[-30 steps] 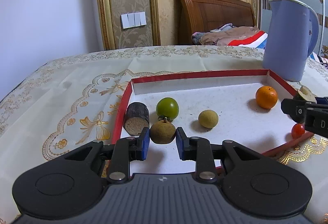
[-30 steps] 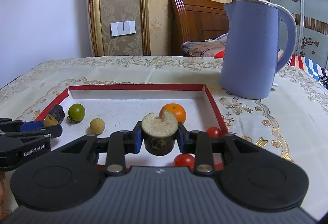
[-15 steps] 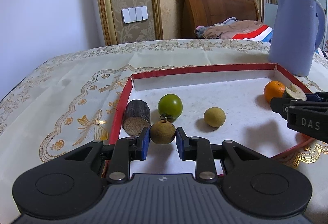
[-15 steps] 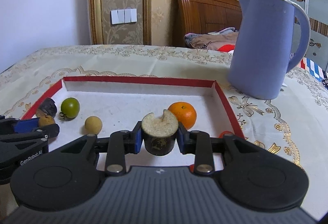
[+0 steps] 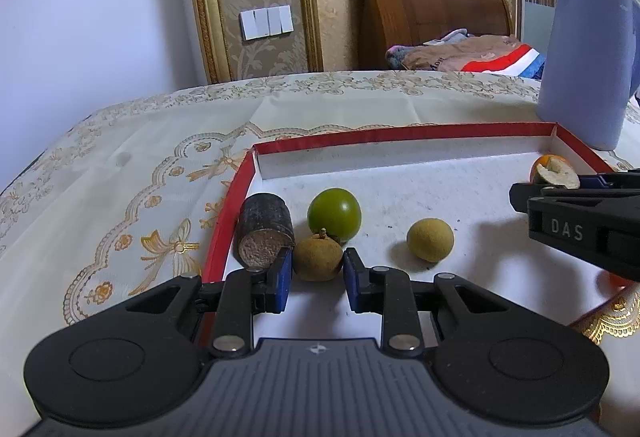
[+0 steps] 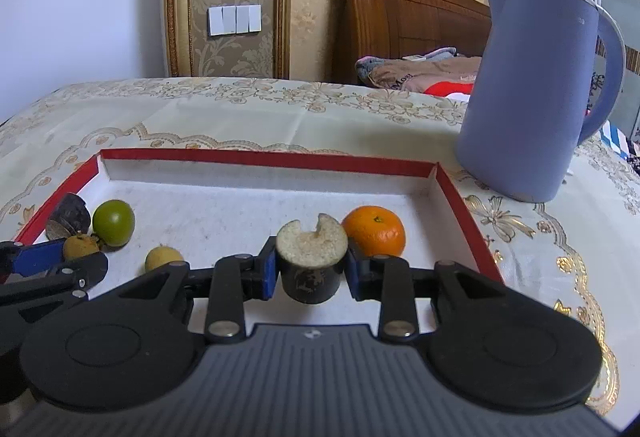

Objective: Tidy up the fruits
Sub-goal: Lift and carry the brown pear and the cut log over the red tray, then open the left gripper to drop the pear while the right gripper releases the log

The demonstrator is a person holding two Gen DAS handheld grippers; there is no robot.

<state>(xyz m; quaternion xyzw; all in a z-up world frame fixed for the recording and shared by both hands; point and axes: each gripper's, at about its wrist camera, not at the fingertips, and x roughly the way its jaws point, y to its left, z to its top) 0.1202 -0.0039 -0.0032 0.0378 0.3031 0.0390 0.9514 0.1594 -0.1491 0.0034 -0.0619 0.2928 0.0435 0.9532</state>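
Note:
A red-rimmed white tray (image 5: 400,135) holds the fruit. My left gripper (image 5: 317,269) is shut on a brown round fruit (image 5: 318,257) at the tray's left front. Beside it lie a dark cane piece (image 5: 264,227), a green fruit (image 5: 334,213) and a yellow round fruit (image 5: 430,239). My right gripper (image 6: 312,273) is shut on a dark cane piece with a notched pale top (image 6: 312,261), held above the tray next to an orange (image 6: 375,231). The right gripper also shows at the right of the left wrist view (image 5: 580,225).
A tall blue jug (image 6: 536,93) stands on the patterned tablecloth (image 6: 240,113) just behind the tray's right corner. A wooden bed headboard (image 5: 428,21) and a gold-papered wall lie behind the table. A red tomato (image 5: 616,279) peeks from under the right gripper.
Both grippers moved forward over the tray with their loads still held. The right one rose and the tomatoes dropped out of its view.

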